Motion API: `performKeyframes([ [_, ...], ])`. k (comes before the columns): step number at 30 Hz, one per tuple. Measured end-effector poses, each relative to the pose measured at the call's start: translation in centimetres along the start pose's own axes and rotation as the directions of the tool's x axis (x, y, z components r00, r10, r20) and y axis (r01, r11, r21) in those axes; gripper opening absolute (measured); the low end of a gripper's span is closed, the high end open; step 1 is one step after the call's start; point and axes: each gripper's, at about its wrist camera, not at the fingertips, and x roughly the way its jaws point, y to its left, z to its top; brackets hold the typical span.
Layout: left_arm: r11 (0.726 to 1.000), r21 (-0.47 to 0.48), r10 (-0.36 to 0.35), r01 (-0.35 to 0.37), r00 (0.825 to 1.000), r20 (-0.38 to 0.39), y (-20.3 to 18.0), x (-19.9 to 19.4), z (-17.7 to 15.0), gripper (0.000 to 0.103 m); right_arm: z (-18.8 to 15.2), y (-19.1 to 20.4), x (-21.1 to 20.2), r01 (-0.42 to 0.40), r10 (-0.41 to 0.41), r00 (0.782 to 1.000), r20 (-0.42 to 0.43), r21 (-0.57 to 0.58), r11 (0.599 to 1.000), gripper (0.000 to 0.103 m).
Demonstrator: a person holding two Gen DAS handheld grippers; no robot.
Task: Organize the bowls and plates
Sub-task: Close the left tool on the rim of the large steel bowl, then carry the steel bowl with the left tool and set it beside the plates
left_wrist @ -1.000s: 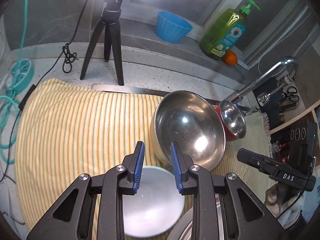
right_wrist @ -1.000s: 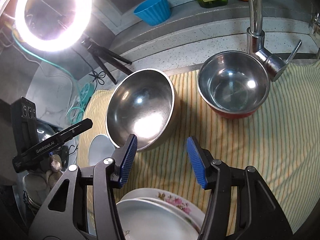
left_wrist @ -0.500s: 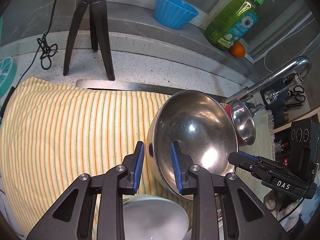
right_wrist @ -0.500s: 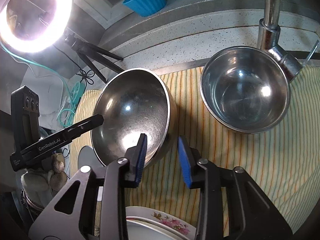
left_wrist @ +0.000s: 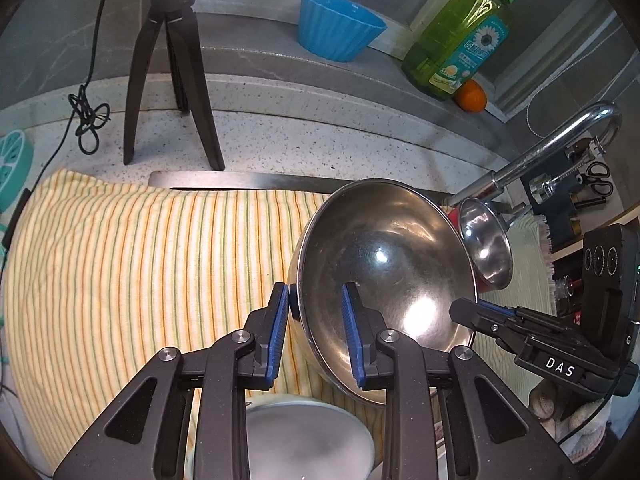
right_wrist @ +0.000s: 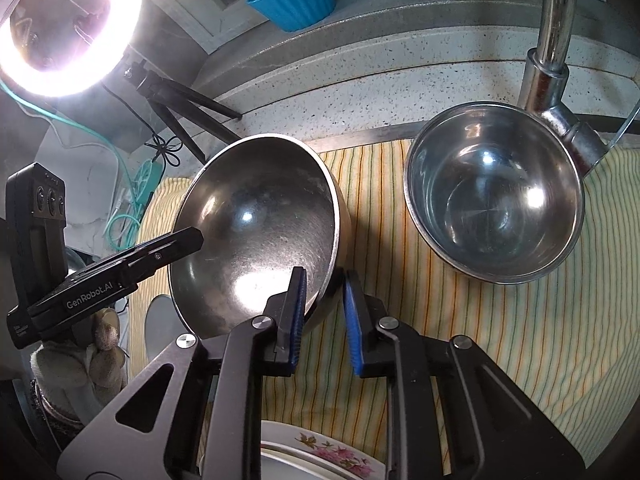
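A: Surface first. Yellow striped cloth (left_wrist: 140, 264) covers the speckled stone counter (left_wrist: 300, 136). Its left half lies bare up to the black tripod (left_wrist: 168, 80); the metal strip (left_wrist: 248, 180) marks its far edge.

B: Right side is tighter. The chrome faucet (right_wrist: 548, 60) rises at the back, touching the rim of the smaller steel bowl with red outside (right_wrist: 496, 200). A strip of cloth separates it from the large one.

A: Large stainless steel bowl (left_wrist: 384, 276): mid-cloth, tilted, mouth toward the cameras, inside scuffed with bright glare spots.

B: Left gripper (left_wrist: 316, 324) straddles its near-left rim, one blue pad inside, one outside, jaws parted; cannot tell whether the pads press the metal. Right gripper (right_wrist: 324, 312) straddles the opposite rim the same way, jaws narrow; contact also unclear.

A: Near edge: flat grey plate (left_wrist: 304, 440) beneath the left gripper; white plate with pink flowers (right_wrist: 328, 452) beneath the right.

B: Back ledge: blue fluted plastic bowl (left_wrist: 340, 26), green soap bottle (left_wrist: 460, 44), orange fruit (left_wrist: 472, 96).
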Motion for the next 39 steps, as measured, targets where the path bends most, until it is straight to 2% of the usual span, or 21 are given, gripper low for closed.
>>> performKeyframes([
  [9, 1.0, 0.004, -0.021, 0.021, 0.997, 0.074, -0.7, -3.6, -0.5, 0.025, -0.4, 1.2, -2.9, -0.021, 0.022, 0.999, 0.045, -0.034, 0.999, 0.019],
  [20, 1.0, -0.011, -0.019, 0.021, 0.988, 0.155, -0.6, -8.3, -3.2, 0.025, -2.2, 3.8, -5.4, -0.056, 0.062, 0.996, 0.059, -0.104, 0.993, 0.019],
  [29, 1.0, -0.027, -0.002, 0.008, 0.978, 0.207, -0.3, -11.5, -6.0, 0.025, -4.4, 6.3, -7.1, -0.082, 0.092, 0.994, 0.055, -0.163, 0.983, 0.019],
  [39, 0.996, -0.084, 0.035, -0.015, 0.969, 0.245, 1.5, -14.8, -10.9, 0.025, -7.7, 9.9, -7.7, -0.121, 0.129, 0.991, 0.017, -0.246, 0.962, 0.019],
])
